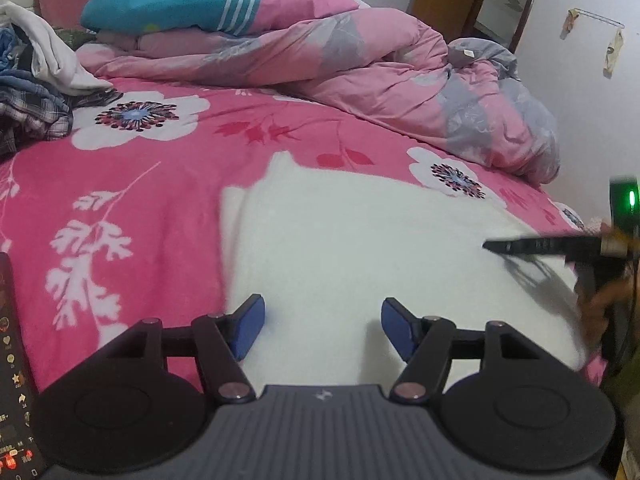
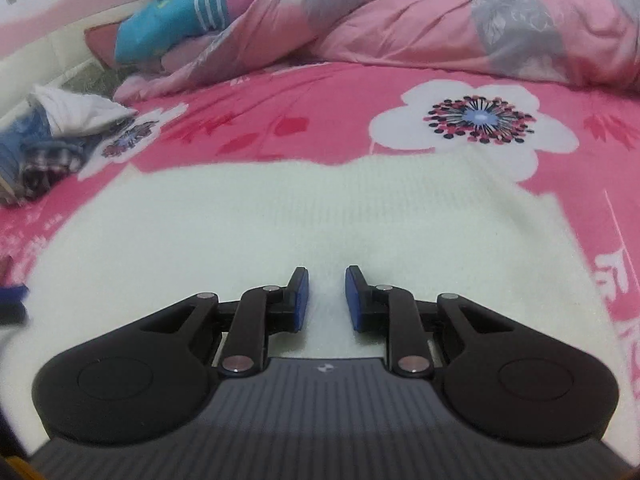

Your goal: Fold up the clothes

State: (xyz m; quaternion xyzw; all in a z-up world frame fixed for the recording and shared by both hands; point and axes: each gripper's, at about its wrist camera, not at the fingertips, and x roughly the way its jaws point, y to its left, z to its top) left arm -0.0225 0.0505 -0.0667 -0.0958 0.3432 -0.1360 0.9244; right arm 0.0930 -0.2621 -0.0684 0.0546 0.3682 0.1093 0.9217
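You are hovering both grippers over the white knit garment (image 1: pixel 360 248) lying flat on the floral bedsheet (image 1: pixel 160 208), likely so its edges are reachable. Your left gripper (image 1: pixel 323 326) is spread wide, your right gripper (image 2: pixel 327 298) narrowly parted, both pinching nothing. The garment's near edge and sleeves are hiding below view.

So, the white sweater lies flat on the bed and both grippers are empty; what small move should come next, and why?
Probably bring the left gripper down onto the near left edge of the white sweater and close. It stands open above that edge, holding nothing, and the sweater still needs folding.
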